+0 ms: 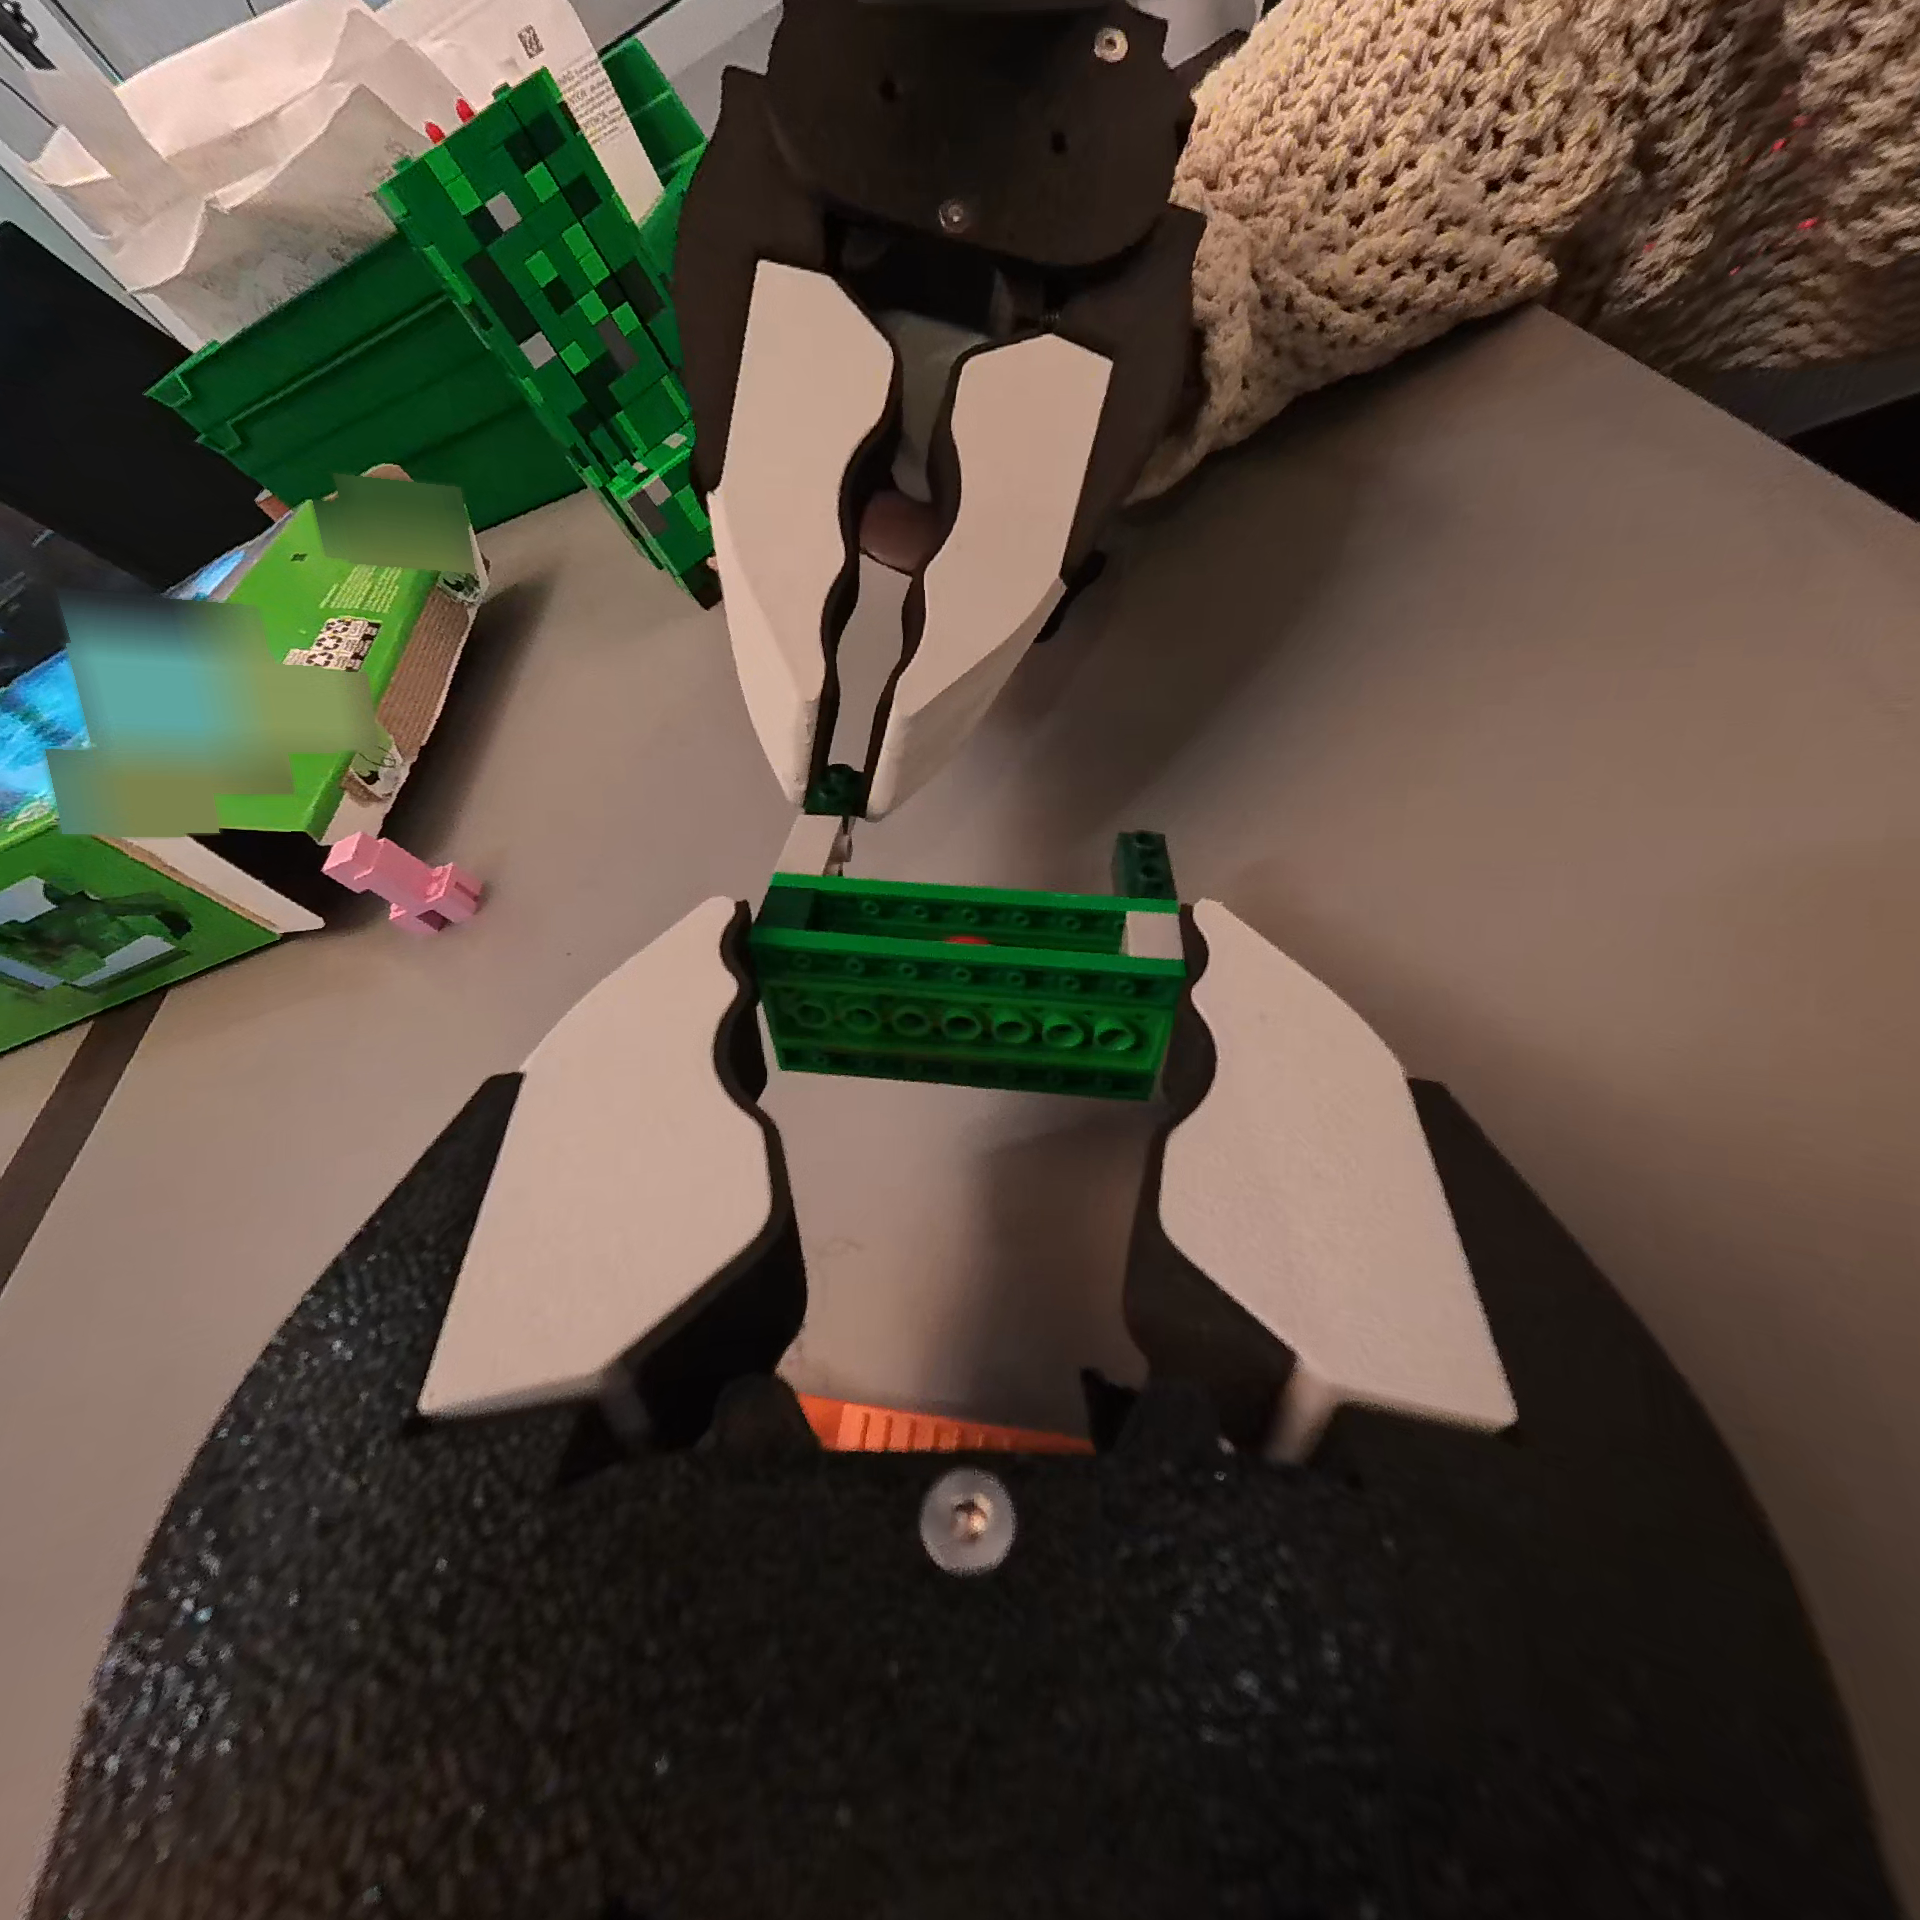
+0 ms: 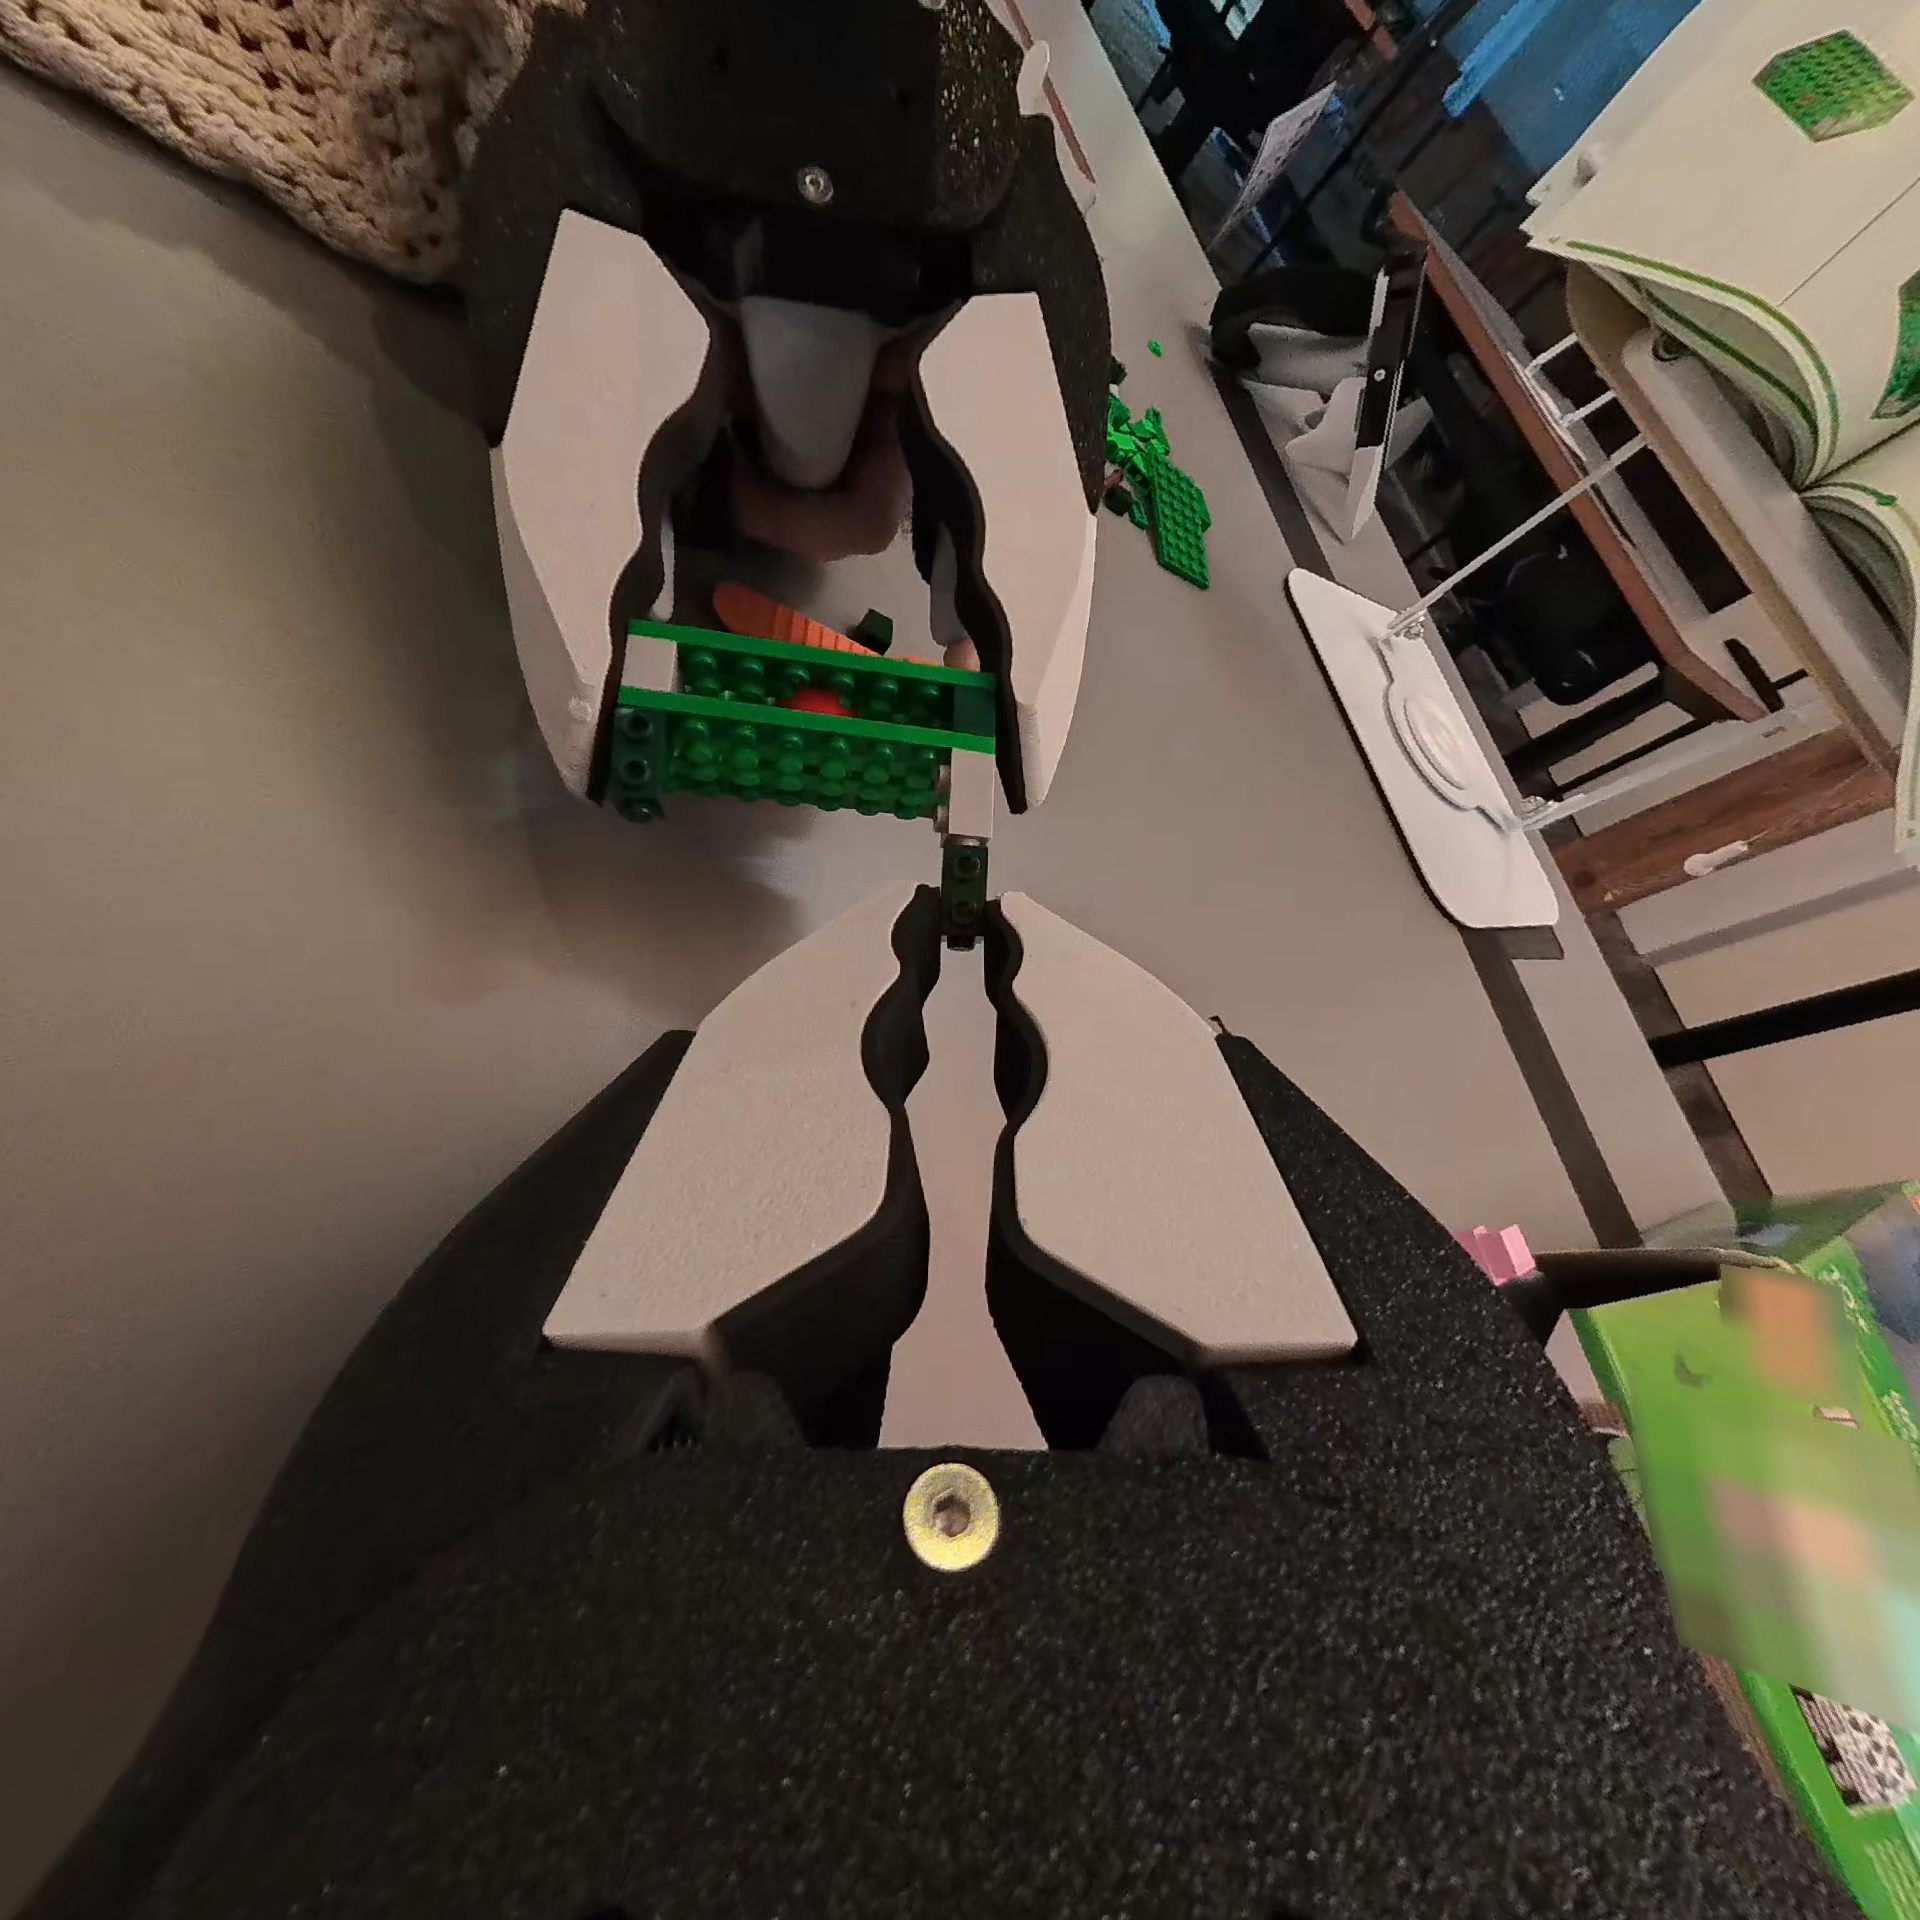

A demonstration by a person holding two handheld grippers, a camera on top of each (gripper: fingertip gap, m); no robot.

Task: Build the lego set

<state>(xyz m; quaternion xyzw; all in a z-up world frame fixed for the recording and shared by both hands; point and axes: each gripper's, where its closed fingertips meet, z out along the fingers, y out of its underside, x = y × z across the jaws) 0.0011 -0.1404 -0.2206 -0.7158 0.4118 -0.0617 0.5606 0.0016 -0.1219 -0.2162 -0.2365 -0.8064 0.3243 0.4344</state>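
1. The left claw clamps the green brick assembly by its ends, above the tabletop.
2. The right claw, nearly closed, pinches a small dark green brick just beside the assembly's grey corner piece.
3. I'd line up the studs squarely, then press straight.

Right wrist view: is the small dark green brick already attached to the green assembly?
No: the small dark green brick, pinched in the right gripper, sits just short of the green assembly.
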